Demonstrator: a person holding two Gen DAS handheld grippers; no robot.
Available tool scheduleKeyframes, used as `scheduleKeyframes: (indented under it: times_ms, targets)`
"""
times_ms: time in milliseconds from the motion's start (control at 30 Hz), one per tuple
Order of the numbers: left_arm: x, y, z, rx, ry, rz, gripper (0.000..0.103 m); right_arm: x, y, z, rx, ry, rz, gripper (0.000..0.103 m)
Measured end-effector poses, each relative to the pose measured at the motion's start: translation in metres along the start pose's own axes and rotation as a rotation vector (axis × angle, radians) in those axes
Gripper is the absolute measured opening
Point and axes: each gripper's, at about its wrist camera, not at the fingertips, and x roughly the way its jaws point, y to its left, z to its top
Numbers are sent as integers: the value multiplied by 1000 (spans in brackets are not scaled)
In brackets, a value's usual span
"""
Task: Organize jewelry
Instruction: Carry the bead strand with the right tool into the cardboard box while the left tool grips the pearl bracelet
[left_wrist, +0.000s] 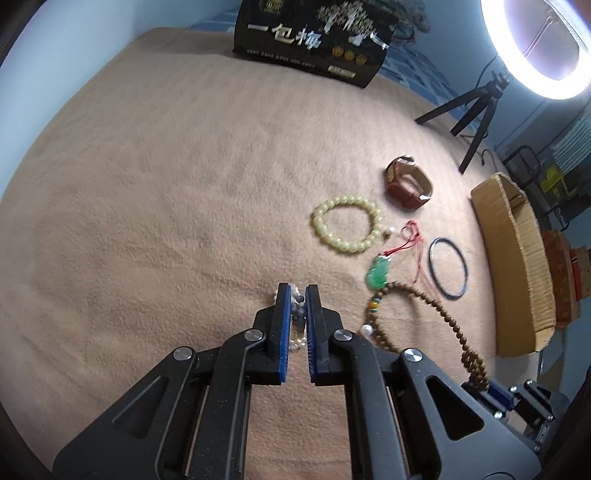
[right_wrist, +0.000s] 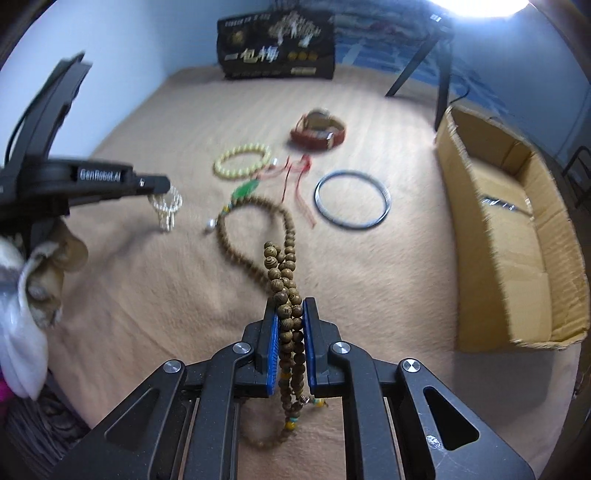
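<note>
My left gripper (left_wrist: 298, 290) is shut on a pale and grey bead bracelet (left_wrist: 297, 319), which hangs from its tip in the right wrist view (right_wrist: 166, 206). My right gripper (right_wrist: 290, 304) is shut on a long brown wooden bead string (right_wrist: 286, 280); its far loop lies on the beige blanket (left_wrist: 424, 306). On the blanket lie a yellow bead bracelet (left_wrist: 347, 229), a green pendant on red cord (left_wrist: 378, 273), a dark bangle (left_wrist: 448, 267) and a brown leather watch (left_wrist: 408, 182).
An open cardboard box (right_wrist: 517, 236) stands at the right edge of the blanket (left_wrist: 147, 184). A black printed box (left_wrist: 314, 40) stands at the back. A ring light on a tripod (left_wrist: 476, 107) stands at the back right.
</note>
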Motion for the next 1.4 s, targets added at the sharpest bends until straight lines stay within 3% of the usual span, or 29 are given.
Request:
scheduleKeyframes:
  times_ms: [433,800,1400]
  targets:
    - [-45,-32,1,63,-105,-59,5,-72,-17,20,45,-218,6,10]
    - [-77,-82,-11,153,-147,-166,5,-107,-44,27,104,-323,-2,10]
    - [-96,-196,-22,261,-144,-359,5,-160,-128,32,251,-475,-135,10]
